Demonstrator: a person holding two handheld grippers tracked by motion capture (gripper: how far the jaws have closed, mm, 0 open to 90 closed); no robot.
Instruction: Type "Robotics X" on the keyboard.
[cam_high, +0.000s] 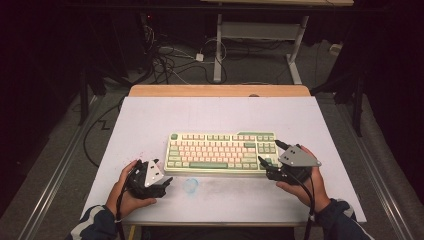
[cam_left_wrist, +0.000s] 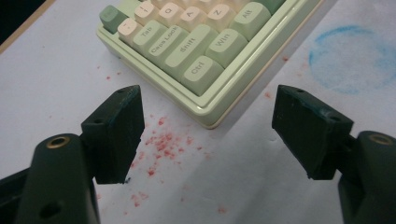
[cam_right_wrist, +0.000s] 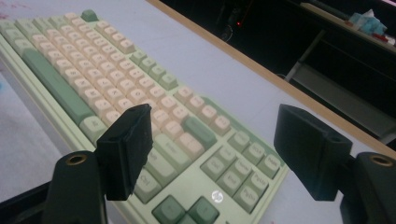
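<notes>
Left gripper (cam_high: 167, 181) and right gripper (cam_high: 267, 154) rest low, jaws wide apart.

The keyboard (cam_left_wrist: 187, 51) runs off the top edge in the left gripper view, and its key legends blur in the right gripper view.

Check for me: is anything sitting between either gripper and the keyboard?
Nothing visible. The left gripper faces the keyboard corner near the Ctrl key across bare table marked only by flat red specks. The right gripper already hangs over the keyboard's arrow-key end, jaws wide apart, nothing between them.
</notes>
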